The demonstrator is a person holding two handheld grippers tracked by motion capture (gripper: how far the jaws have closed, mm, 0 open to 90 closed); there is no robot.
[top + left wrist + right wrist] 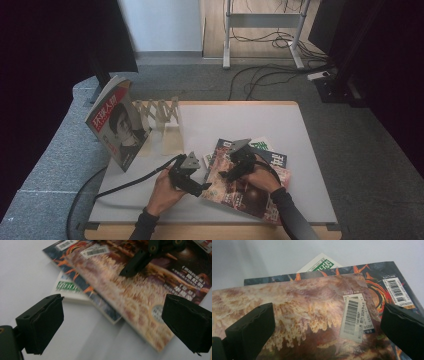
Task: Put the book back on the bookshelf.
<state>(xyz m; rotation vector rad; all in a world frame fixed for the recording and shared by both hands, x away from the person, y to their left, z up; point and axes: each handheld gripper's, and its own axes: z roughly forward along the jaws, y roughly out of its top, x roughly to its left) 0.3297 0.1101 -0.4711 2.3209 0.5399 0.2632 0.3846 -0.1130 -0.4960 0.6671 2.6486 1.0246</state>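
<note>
A grey carpeted floor with trailing cables surrounds a pale table (300, 150). In the high view, one magazine (119, 127) stands in the wooden rack (160, 114) at the far left, and three more lie stacked near the right: a brown-covered top magazine (245, 192), a dark one (275, 159) under it, and a white-and-green one (262, 144) at the bottom. The left gripper (197, 186) sits at the stack's left edge; the right gripper (227, 176) rests over the top cover.

In the left gripper view, the left gripper (112, 320) is spread wide and empty, facing the near corner of the top magazine (140, 305).

In the right gripper view, the right gripper (327, 332) also stands wide over the top magazine (299, 312), gripping nothing.

To lift cleanly, I would press the cover steady with the right and slide one left jaw under the top edge alone.
</note>
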